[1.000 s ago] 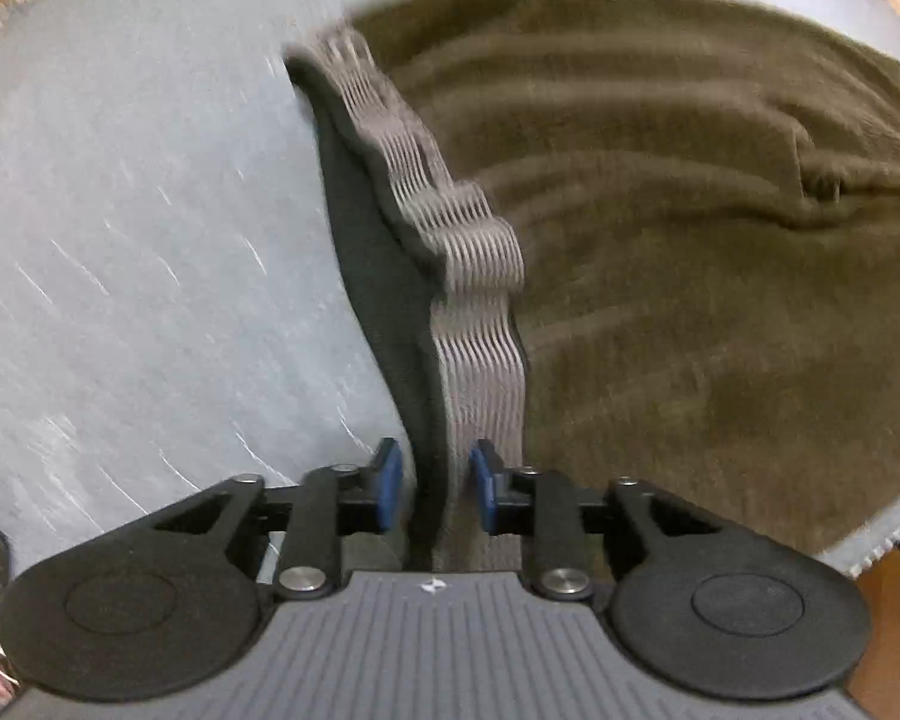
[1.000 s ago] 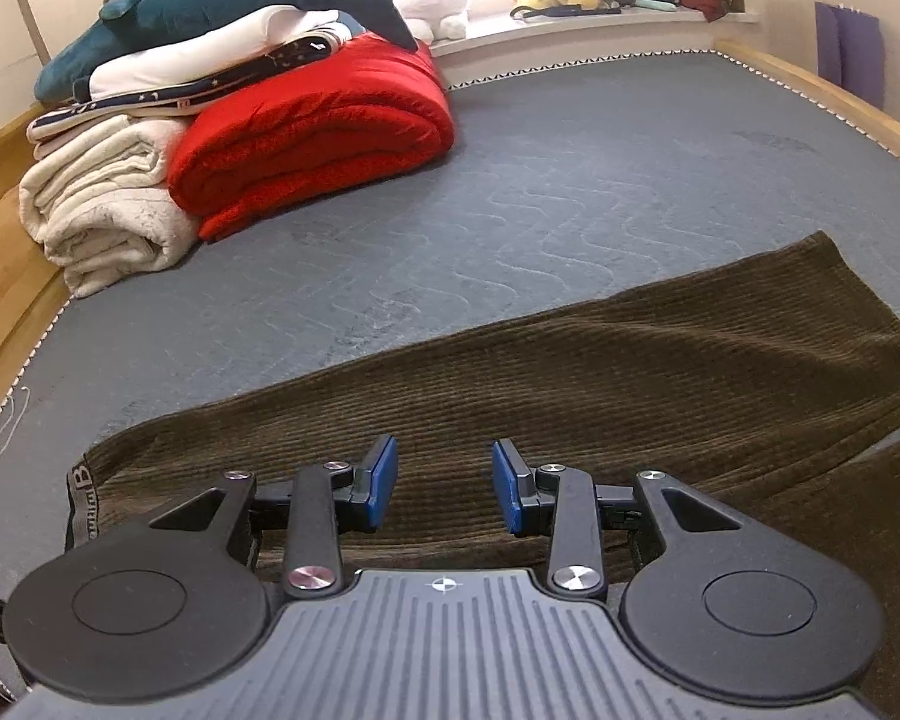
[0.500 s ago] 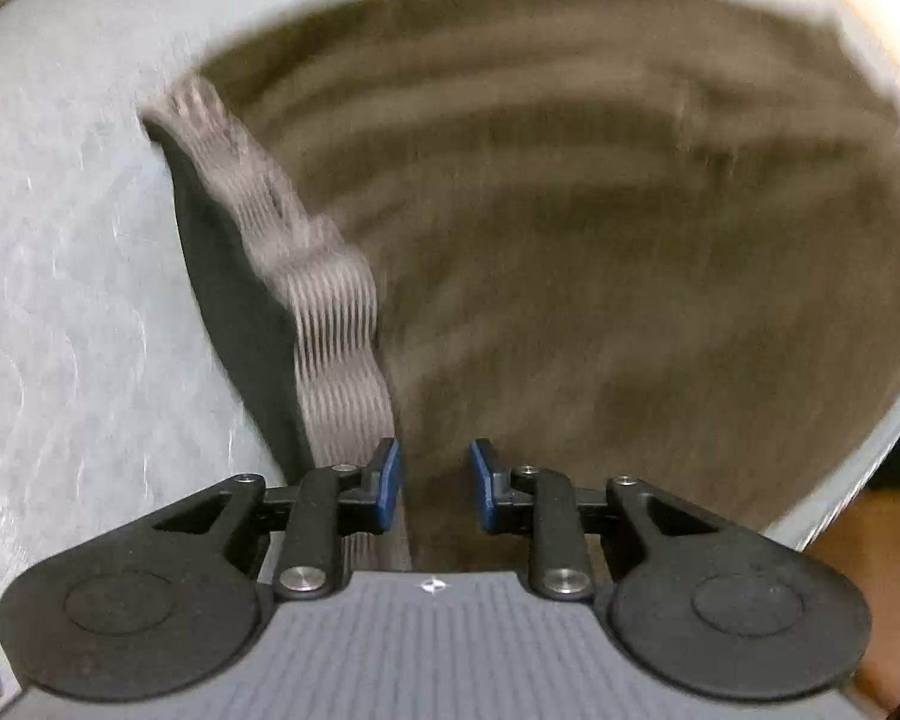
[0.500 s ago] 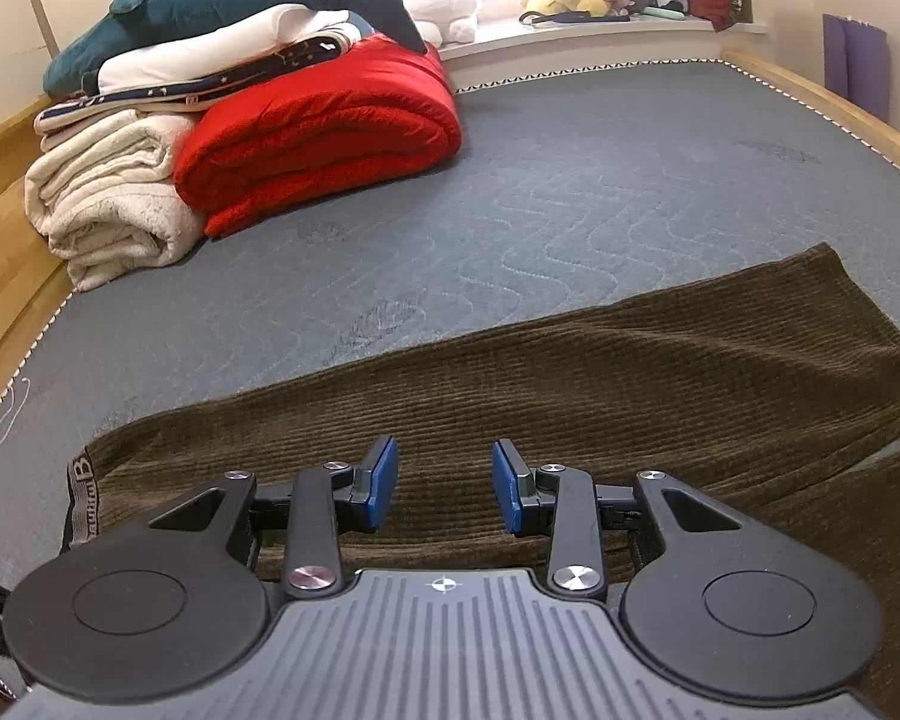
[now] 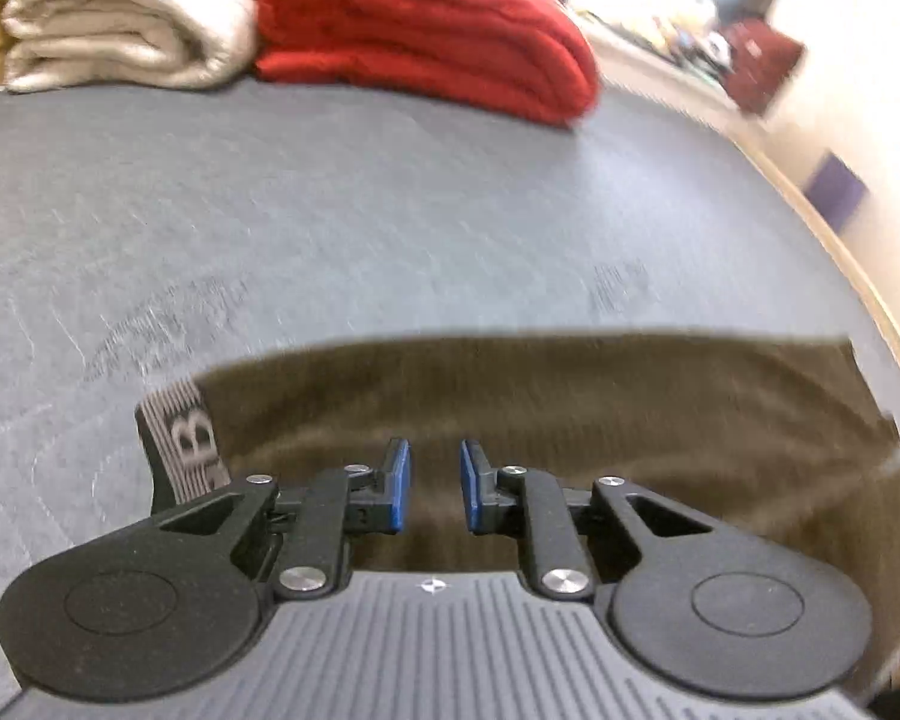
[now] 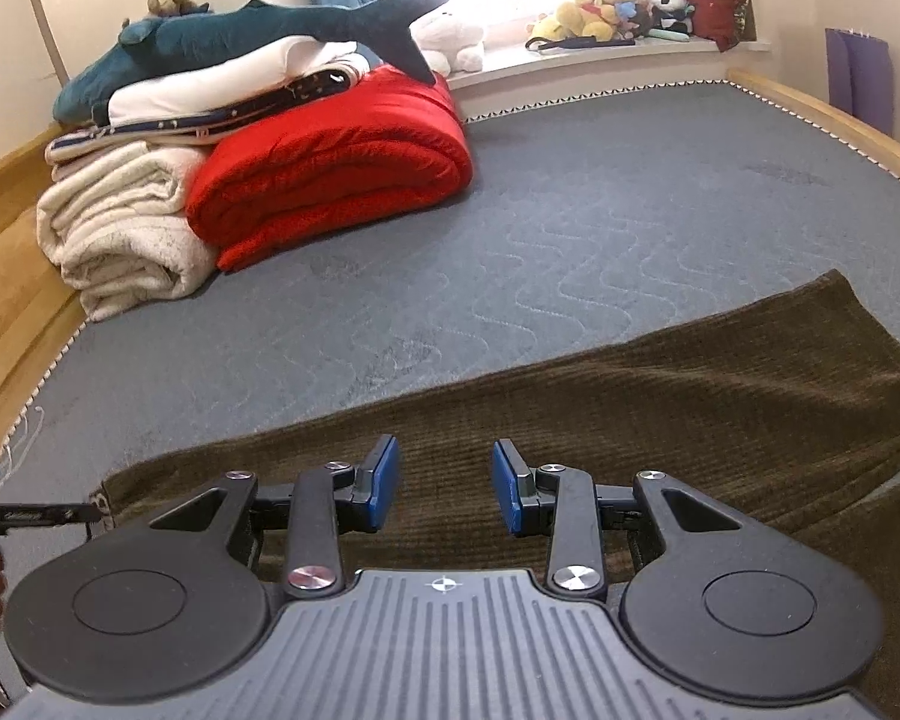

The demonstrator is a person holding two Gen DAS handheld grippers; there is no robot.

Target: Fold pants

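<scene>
The brown corduroy pants (image 6: 660, 414) are lying stretched out along the near edge of the grey mattress (image 6: 570, 228), waistband (image 5: 189, 444) toward the near left corner, legs running off to the right. One leg is lying over the other, though at the right end a lower layer is peeking out past the upper one, so the halves are not sitting quite flush.

The left gripper (image 5: 431, 492) is hovering just above the waist end with its blue pads parted and nothing between them. The right gripper (image 6: 444, 489) is hanging over the middle of the pants, its fingers spread wider and equally empty.

As I judge it, the next fold, end over end, is where trouble is waiting. If either gripper is pinching only the top layer, the lower leg will be staying behind and the stack will be sliding apart. The ribbed cloth looks heavy and limp, so a shallow bite could be slipping out mid-lift. The pants are also sitting close to the mattress edge; a careless drag toward the person could be tipping them over it.

The red quilt (image 6: 336, 168) and the cream blanket (image 6: 120, 234) are stacked well apart, at the far left corner.
</scene>
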